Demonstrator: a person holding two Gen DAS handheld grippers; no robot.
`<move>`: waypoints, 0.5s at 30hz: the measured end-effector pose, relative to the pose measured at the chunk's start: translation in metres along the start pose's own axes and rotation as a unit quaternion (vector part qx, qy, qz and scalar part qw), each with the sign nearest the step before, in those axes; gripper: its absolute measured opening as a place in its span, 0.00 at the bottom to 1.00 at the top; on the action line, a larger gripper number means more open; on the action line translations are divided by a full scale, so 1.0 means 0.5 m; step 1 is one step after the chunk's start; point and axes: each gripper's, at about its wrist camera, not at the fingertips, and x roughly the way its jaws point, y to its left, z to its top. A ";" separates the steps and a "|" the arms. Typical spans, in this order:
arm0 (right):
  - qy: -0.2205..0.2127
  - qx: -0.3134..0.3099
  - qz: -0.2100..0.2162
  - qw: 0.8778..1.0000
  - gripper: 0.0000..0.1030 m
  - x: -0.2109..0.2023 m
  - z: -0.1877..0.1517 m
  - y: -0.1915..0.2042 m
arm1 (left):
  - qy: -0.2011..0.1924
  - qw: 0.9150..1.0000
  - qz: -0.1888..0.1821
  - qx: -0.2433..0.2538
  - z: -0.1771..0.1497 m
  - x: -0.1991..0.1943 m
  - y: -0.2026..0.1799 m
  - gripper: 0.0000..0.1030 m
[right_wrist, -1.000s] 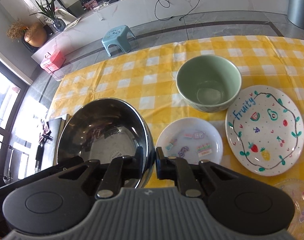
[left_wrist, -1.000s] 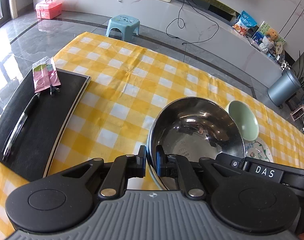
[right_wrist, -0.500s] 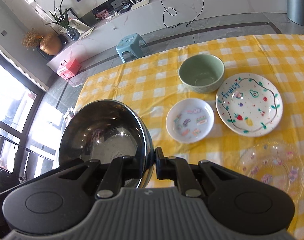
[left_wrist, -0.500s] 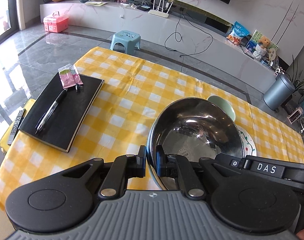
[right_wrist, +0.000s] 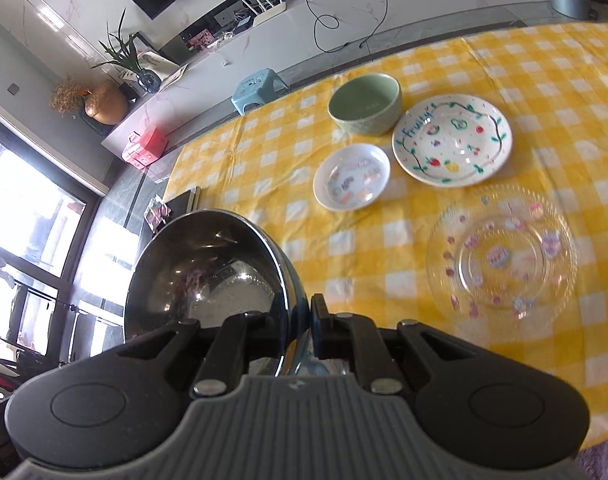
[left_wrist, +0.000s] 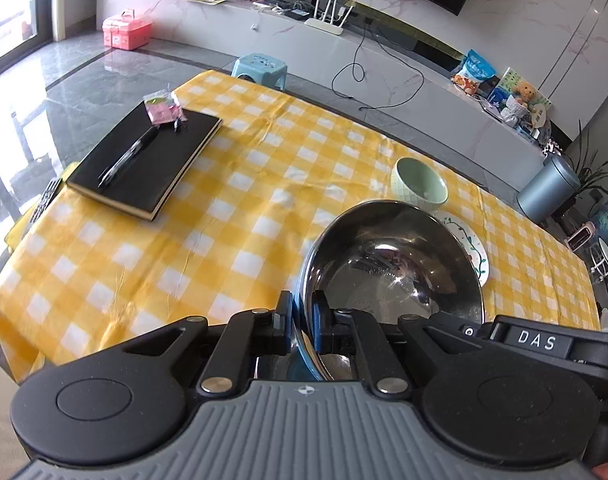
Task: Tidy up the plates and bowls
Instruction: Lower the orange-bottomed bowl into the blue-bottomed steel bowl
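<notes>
Left wrist view: set behind the left claw, raised above the desk, angled down toward the far TV wall. Right wrist view: behind the right claw, likewise tilted down. Shared: steel bowl close up, green bowl, blue stool.

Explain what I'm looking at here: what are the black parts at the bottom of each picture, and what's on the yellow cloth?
No robot: a person carries a hand-held gripper in each hand, each with a fisheye camera looking along its fingers. The left hand-held gripper and the right hand-held gripper are each shut on the rim of one steel bowl, at opposite sides, held above the checked tablecloth. On the cloth lie a green bowl, a small white dish, a "Fruity" plate, a clear glass plate and a black notebook with a pen.
</notes>
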 end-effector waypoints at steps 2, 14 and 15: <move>0.008 0.002 0.000 1.000 0.10 0.002 -0.019 -0.006 | 0.005 1.000 0.000 -0.011 -0.011 0.001 0.010 0.10; 0.048 -0.007 -0.009 0.999 0.10 0.025 -0.070 -0.025 | 0.037 0.998 0.001 -0.044 -0.068 0.013 0.044 0.10; 0.051 -0.004 -0.011 0.999 0.10 0.028 -0.070 -0.028 | 0.040 0.998 0.001 -0.046 -0.070 0.016 0.044 0.10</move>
